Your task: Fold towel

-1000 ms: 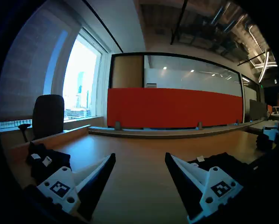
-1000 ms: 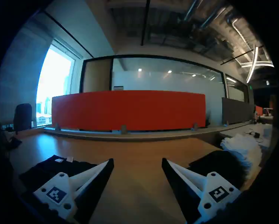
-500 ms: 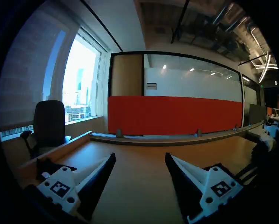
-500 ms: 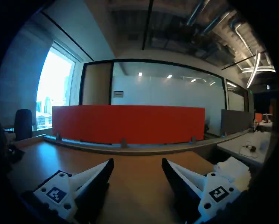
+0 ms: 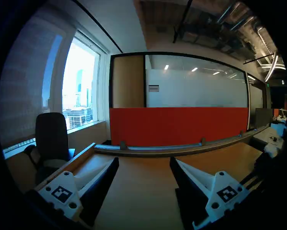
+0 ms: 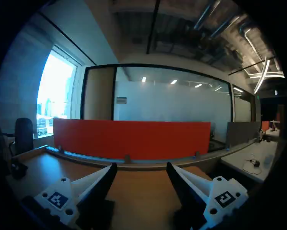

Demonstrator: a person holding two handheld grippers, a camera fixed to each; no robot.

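Office daylight is pouring through a tall window (image 5: 80, 96) at the far left of the left gripper view. Below it, a black chair (image 5: 51, 132) is standing beside the edge of a wooden desk (image 5: 143, 191). At the bottom, the left gripper (image 5: 144, 158) is hovering over the desk with its two white fingers spread wide and gripping nothing. Wood is showing between them. Behind, a red divider (image 5: 178, 126) is running along the desk's far edge, with a frosted glass wall (image 5: 197, 88) rising above it. At the far right, a dark shape (image 5: 264, 165) is sitting at the desk's edge, too blurred to identify.

In the right gripper view, a dark lump (image 6: 18, 168) is lying on the desk at the far left, below the chair. It may be the towel, but it is too small to tell. The right gripper (image 6: 141, 164) is pointing across the desk with its fingers likewise spread wide, well apart from the lump. The divider is stretching across the middle, and at the far right a white desk (image 6: 251, 163) is carrying a cable.
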